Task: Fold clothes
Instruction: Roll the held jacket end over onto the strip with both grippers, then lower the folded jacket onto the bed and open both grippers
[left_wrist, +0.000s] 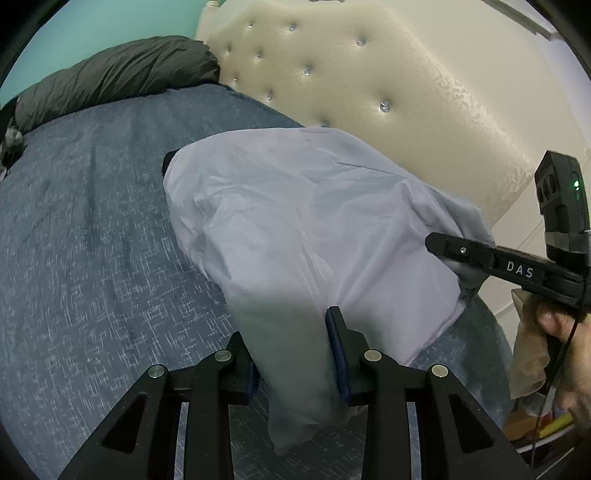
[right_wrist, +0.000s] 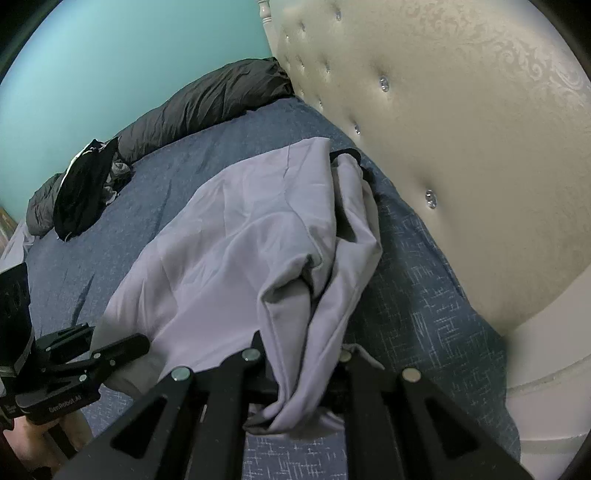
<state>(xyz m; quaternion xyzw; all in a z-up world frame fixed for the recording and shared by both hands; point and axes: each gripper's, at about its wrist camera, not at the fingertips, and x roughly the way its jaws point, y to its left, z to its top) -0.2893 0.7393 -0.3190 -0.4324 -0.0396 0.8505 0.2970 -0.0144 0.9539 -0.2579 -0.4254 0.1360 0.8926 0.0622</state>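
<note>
Lavender garment (left_wrist: 295, 221) lengthwise toward headboard (left_wrist: 369, 74), both grippers clamping

- Open blue bedspread (left_wrist: 92, 221) lies left of the pale garment (left_wrist: 295, 221).
- Tufted headboard (left_wrist: 369, 92) walls off the right edge.
- Dark duvet (right_wrist: 207, 107) and black clothing (right_wrist: 81, 192) block the far side.

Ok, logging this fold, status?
Left gripper and right gripper both shut on pale lilac garment, lifted off blue bedspread. Black clothes far off, nothing blocking.

The blue bed (right_wrist: 177, 173) carries a pale lilac garment (left_wrist: 295, 221), a dark duvet (left_wrist: 110, 77), and perhaps black clothing (right_wrist: 81, 192).
</note>
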